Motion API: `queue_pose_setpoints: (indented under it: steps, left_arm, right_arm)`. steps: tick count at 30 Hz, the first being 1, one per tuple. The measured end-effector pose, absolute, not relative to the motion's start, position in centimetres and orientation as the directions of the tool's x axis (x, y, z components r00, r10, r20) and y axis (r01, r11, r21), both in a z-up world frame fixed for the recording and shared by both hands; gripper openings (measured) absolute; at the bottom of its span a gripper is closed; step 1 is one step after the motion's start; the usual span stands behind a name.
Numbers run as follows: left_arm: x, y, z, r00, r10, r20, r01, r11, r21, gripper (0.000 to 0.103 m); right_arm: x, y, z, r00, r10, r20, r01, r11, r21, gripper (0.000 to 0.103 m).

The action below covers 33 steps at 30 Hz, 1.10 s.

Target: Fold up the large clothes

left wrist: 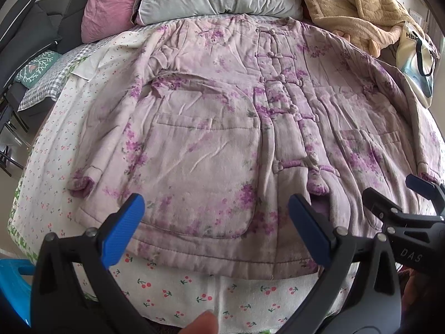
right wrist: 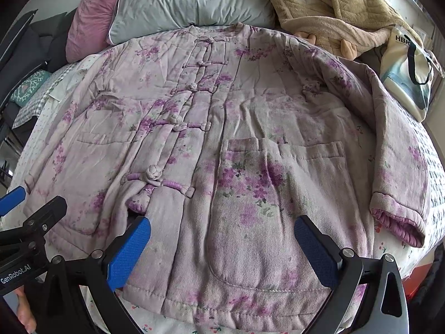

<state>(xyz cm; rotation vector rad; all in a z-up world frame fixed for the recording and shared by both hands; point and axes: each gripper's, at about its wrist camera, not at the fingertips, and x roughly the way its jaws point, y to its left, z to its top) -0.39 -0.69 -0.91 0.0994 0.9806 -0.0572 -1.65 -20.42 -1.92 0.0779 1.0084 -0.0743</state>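
With both the left tool (left wrist: 215, 225) and right tool (right wrist: 222, 246) held released above its hem at the bed's (left wrist: 194, 286) near edge, the padded jacket (left wrist: 222, 139) was judged soft, bulky and best gripped by hem or cuffs.

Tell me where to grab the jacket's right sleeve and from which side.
Grip the sleeve at its cuff, coming from the hem end with the right tongs. The cuff lies open and puffed toward you beside the jacket, so one finger can probably slide in.

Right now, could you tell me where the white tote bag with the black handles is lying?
The tote bag lies at the far right of both views, beside the jacket's right sleeve and just below the tan fleece robe.
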Motion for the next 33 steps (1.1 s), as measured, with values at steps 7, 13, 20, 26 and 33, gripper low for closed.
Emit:
queue_pose_setpoints:
  steps: [7, 13, 20, 26, 33]
  left_arm:
    - [-0.39, -0.74, -0.94, 0.553, -0.007, -0.833, 0.097, 0.994, 0.056, 0.103]
    - [-0.39, -0.71, -1.09, 0.548, -0.005, -0.837, 0.099, 0.993, 0.059, 0.102]
    - [-0.39, -0.80, -1.31, 0.544, -0.005, -0.839, 0.104, 0.993, 0.062, 0.103]
    - [-0.36, -0.83, -1.37, 0.542, -0.004, -0.840, 0.104, 0.993, 0.062, 0.103]
    - [-0.36, -0.87, -1.54, 0.537, -0.006, -0.843, 0.108, 0.992, 0.061, 0.103]
  right_arm:
    - [-1.67, -20.48, -1.92, 0.532, -0.026, -0.846, 0.097, 0.995, 0.030, 0.103]
    - [-1.66, -20.50, -1.88, 0.531, -0.026, -0.847, 0.100, 0.994, 0.032, 0.103]
    - [-1.72, -20.62, -1.86, 0.531, -0.025, -0.847, 0.100, 0.994, 0.034, 0.103]
    - [-1.69, -20.63, -1.89, 0.531, -0.023, -0.847, 0.099, 0.994, 0.035, 0.103]
    - [-1.77, -20.70, -1.93, 0.527, -0.019, -0.850, 0.099, 0.994, 0.039, 0.103]
